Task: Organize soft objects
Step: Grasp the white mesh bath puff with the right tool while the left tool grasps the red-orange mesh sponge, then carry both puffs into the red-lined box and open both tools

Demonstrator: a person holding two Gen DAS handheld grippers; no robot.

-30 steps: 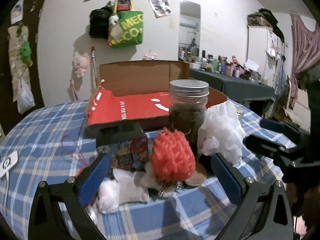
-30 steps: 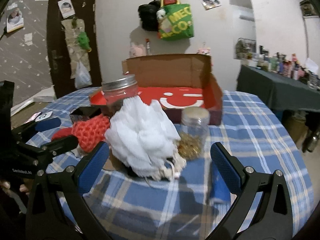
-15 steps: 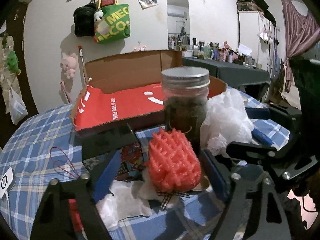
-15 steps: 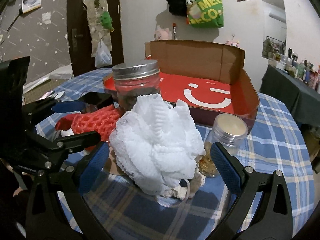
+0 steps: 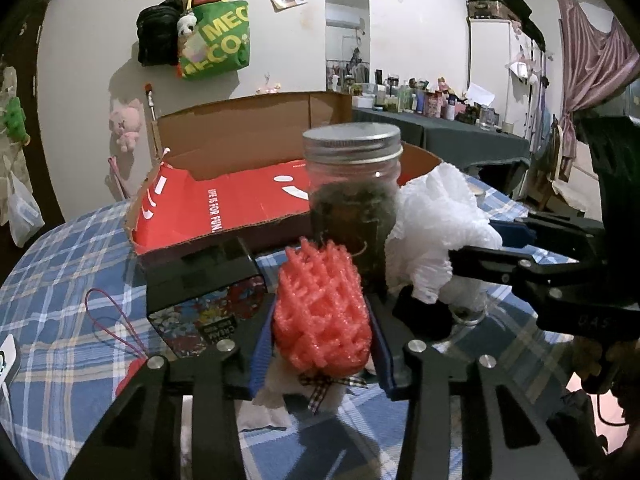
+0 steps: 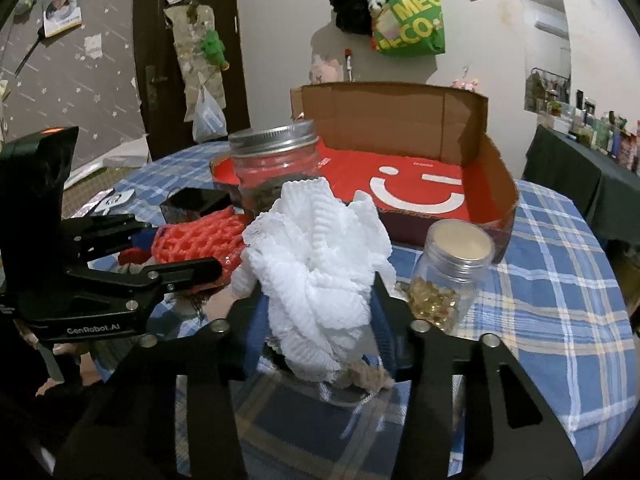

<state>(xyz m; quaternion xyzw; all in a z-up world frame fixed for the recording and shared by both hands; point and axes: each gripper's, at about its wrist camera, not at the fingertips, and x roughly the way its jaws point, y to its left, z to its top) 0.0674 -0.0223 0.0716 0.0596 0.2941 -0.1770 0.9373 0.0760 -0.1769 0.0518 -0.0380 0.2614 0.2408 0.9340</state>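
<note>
Left gripper [image 5: 320, 332]: jaws closing, pads against red foam net [image 5: 322, 312]. Right gripper [image 6: 318, 312]: jaws closing, pads against white foam net [image 6: 316, 264]. Both nets on checked tablecloth [image 6: 560, 280], before lidded jar [image 5: 354, 200] and open red box [image 6: 420, 188]. Small jar [image 6: 452, 272] beside white net.

Each black plastic two-finger gripper, left [image 5: 320, 344] and right [image 6: 318, 332], carries blue pads and silver screws. White "GenRobot.AI" lettering marks the left one's side.

Both wrist cameras look close and slightly downward toward the red-lined cardboard box [image 5: 224, 208] [image 6: 420, 184], left view from its left, right view from its right.
</note>
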